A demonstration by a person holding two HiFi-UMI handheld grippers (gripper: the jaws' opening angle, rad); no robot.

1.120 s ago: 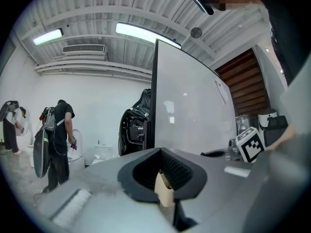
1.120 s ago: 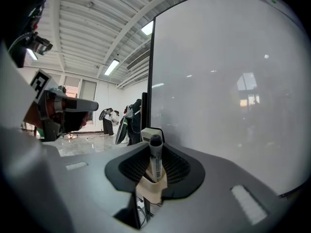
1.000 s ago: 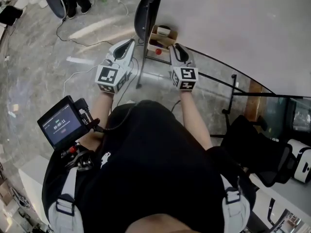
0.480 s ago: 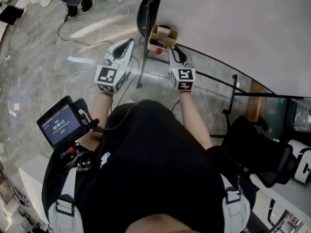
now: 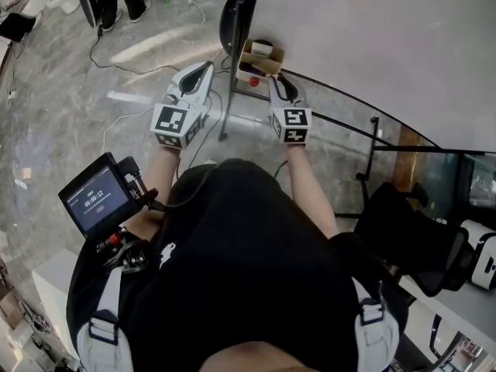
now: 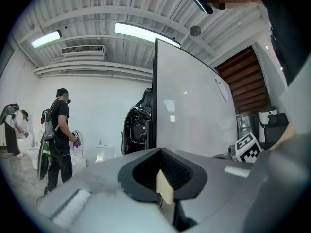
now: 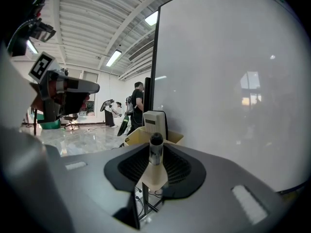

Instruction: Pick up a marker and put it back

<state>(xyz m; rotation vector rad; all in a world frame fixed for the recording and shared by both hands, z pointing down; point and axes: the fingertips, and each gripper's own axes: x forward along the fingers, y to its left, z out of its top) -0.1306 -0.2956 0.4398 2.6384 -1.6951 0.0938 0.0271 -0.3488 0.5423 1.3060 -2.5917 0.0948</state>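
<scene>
A black-capped marker (image 7: 155, 148) stands upright between the jaws of my right gripper (image 7: 155, 165). The jaws are opening and the pads still touch the marker. Just ahead of it a cardboard box (image 7: 138, 137) hangs at the whiteboard's (image 7: 233, 81) left edge, with a white eraser (image 7: 154, 122) in it. From the head view, the right gripper (image 5: 280, 80) sits right below that box (image 5: 261, 59). My left gripper (image 5: 201, 71) hovers to its left over the floor, jaws together and empty (image 6: 165, 188).
The whiteboard (image 5: 372, 45) stands on a black frame (image 5: 341, 122) with legs on the marble floor. Cables (image 5: 124, 68) trail across the floor. A black chair (image 5: 415, 239) is at the right. People stand far off (image 6: 59, 130).
My right gripper has shifted slightly left, closer under the box, with the marker still in it. The left gripper has barely moved.
</scene>
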